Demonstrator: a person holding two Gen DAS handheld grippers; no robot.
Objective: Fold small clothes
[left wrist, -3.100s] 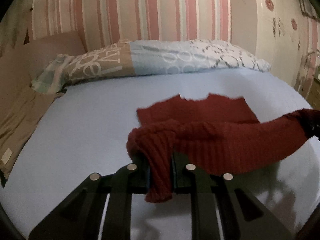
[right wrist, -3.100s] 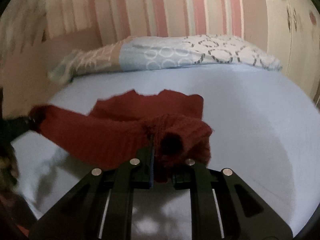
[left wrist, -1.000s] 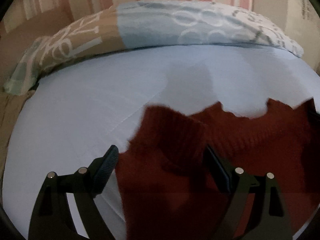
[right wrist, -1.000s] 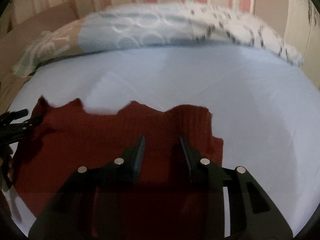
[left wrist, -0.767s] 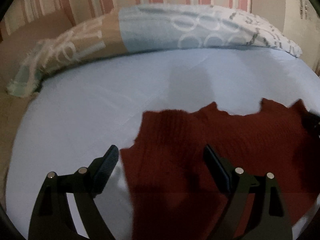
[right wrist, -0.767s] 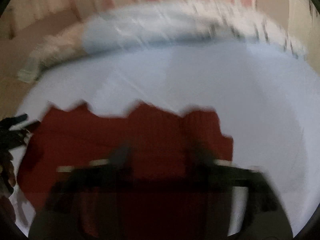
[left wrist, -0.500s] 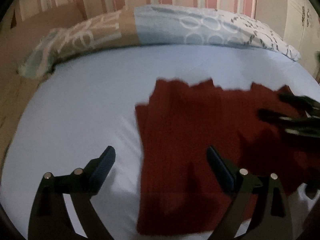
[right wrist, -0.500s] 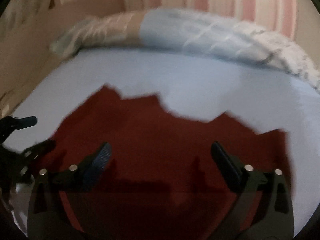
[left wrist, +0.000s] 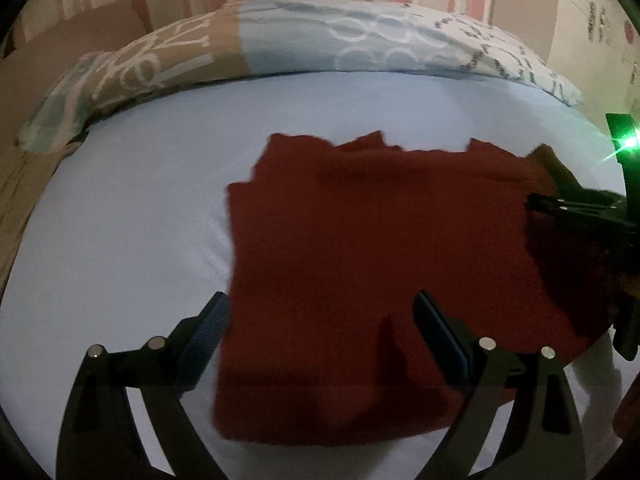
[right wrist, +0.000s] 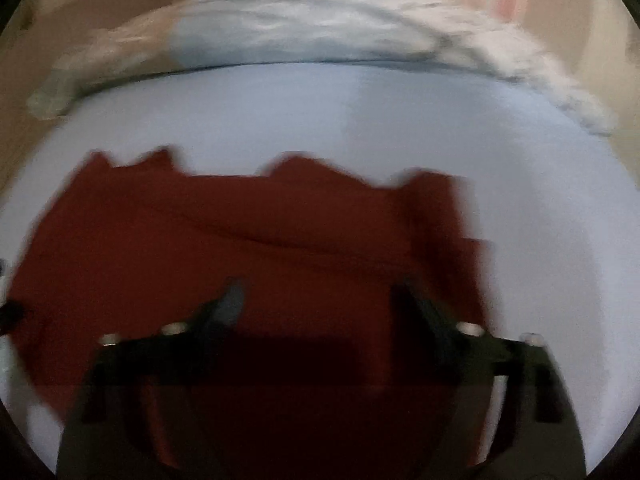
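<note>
A dark red knit sweater (left wrist: pixel 380 240) lies folded flat on the light blue sheet (left wrist: pixel 120 220); its far edge is jagged. My left gripper (left wrist: pixel 320 308) hovers open over the sweater's near left part, with one finger over the sheet just off the left edge and nothing gripped. My right gripper (right wrist: pixel 318 292) hangs over the sweater (right wrist: pixel 240 232) near its right side. Its jaws stand wide and are closing slightly, with only the flat cloth below them. The right wrist view is blurred. In the left wrist view the right gripper (left wrist: pixel 536 202) reaches in from the right edge.
A long pillow (left wrist: pixel 320 40), beige and pale blue with circle prints, lies across the far end of the bed. A brown cushion (left wrist: pixel 28 80) borders the bed at left. A pink striped wall stands behind. A green light (left wrist: pixel 628 144) glows on the right tool.
Both grippers let go of the sweater, opened wide and drew back; it now lies flat. The left view shifted left, and the right view has gone blurry.
</note>
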